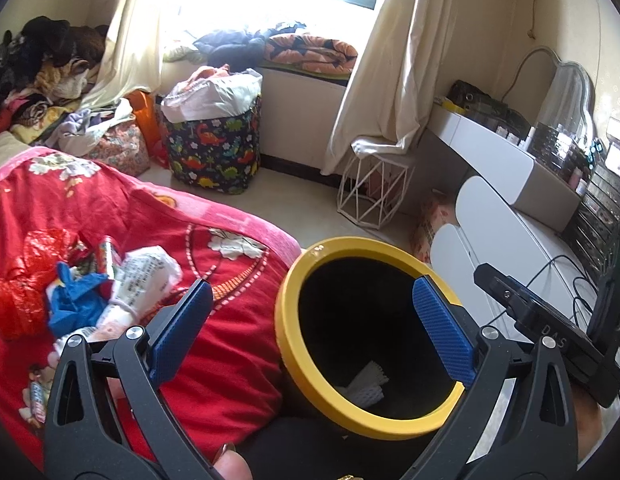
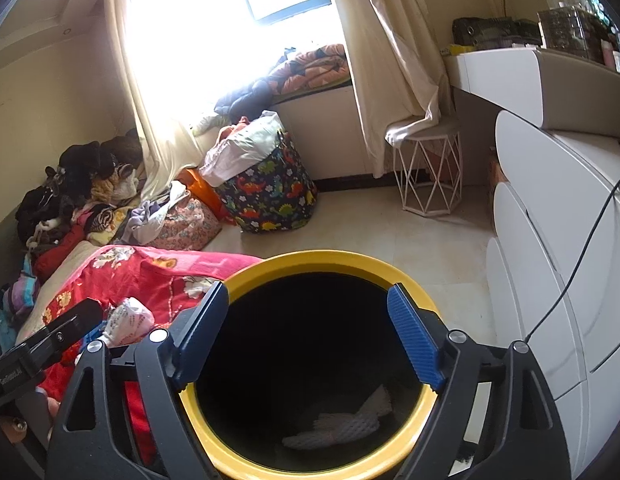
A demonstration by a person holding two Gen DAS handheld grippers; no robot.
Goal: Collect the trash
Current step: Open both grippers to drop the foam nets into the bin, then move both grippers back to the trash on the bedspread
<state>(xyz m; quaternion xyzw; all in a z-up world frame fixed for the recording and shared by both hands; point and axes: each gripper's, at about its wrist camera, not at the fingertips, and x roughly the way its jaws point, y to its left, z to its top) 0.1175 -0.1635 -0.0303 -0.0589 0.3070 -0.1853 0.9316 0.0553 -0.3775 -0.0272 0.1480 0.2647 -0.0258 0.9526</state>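
Note:
A black bin with a yellow rim [image 1: 293, 300] stands beside the bed; the right wrist view [image 2: 310, 258] looks straight down into it. White foam netting [image 1: 368, 384] lies at its bottom, also seen in the right wrist view [image 2: 350, 420]. A pile of trash lies on the red quilt at left: a red plastic bag [image 1: 21, 276], a blue wrapper [image 1: 75, 300] and a white printed bag [image 1: 143, 276]. My left gripper [image 1: 314, 332] is open and empty, between the pile and the bin. My right gripper [image 2: 310, 340] is open and empty above the bin's mouth.
The bed with the red flowered quilt [image 1: 213, 344] fills the left. A dinosaur-print laundry basket [image 1: 213, 144] and a white wire stool [image 1: 374, 188] stand on the floor by the window. White drawers [image 2: 558, 280] with cables line the right. Clothes are heaped at far left [image 1: 41, 64].

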